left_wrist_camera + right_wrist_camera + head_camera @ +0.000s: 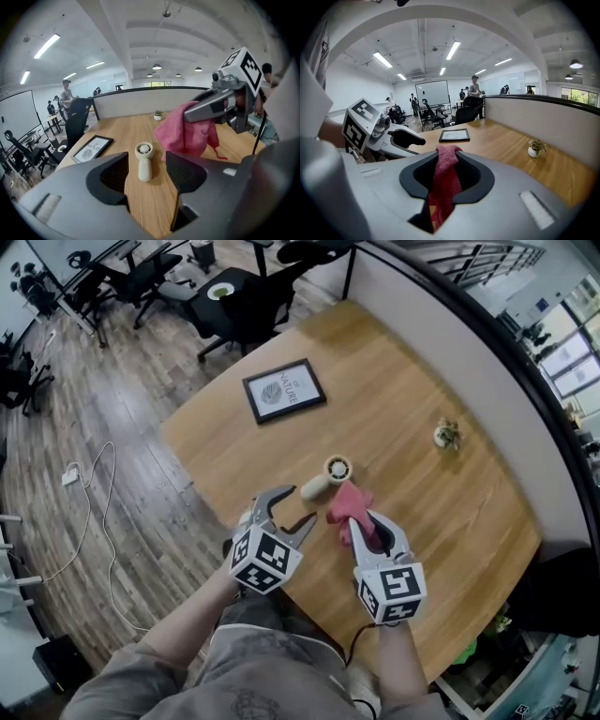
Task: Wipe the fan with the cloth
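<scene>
Just now the cloth is being gripped by the right gripper. In the right gripper view its jaws are being pressed narrowly together on a pink fold, which is sticking out past the tips. The loose bulk of the cloth is being carried over the table, just to the right of the fan; whether the two are touching cannot be told. The fan is lying flat near the middle of the table, a little closer to the near edge than to the far one. Its round head is turned toward the far edge and its handle toward the person. The left gripper is being held wide, with nothing between its jaws. In the left gripper view the fan's handle is being framed in the gap just ahead of the tips, apart from both. A framed picture is lying near the left edge, and a small potted plant is standing by the far edge.
</scene>
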A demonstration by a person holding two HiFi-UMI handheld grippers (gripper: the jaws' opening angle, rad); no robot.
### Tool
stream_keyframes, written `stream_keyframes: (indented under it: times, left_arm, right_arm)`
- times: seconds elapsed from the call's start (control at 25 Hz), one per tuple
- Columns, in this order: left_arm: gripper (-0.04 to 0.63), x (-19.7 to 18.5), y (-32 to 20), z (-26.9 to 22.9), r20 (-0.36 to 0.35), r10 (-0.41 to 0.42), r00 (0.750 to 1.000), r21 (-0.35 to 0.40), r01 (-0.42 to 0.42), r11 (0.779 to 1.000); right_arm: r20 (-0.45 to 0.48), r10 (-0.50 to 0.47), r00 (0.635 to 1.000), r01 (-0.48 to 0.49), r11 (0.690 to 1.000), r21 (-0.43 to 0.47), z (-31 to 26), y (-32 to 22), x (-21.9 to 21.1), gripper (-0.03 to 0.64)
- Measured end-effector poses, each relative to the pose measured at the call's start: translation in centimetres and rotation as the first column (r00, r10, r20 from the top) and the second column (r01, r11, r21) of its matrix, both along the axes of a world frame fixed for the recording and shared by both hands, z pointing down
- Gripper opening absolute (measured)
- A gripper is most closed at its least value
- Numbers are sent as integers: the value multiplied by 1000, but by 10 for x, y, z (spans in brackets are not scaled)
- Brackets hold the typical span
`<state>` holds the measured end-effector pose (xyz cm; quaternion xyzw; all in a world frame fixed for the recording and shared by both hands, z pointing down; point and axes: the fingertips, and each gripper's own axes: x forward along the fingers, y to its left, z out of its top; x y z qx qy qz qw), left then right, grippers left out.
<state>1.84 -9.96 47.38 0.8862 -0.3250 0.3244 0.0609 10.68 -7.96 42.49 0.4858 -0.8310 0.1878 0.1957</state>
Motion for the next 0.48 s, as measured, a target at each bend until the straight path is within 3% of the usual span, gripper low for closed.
stream_keyframes:
  times: [0.48]
  left_arm:
    - [252,18,-32,95,93,92,991,-80,-84,993]
  right_arm:
    - [-4,25,1000,-26,998,-50,52,-38,-3,74]
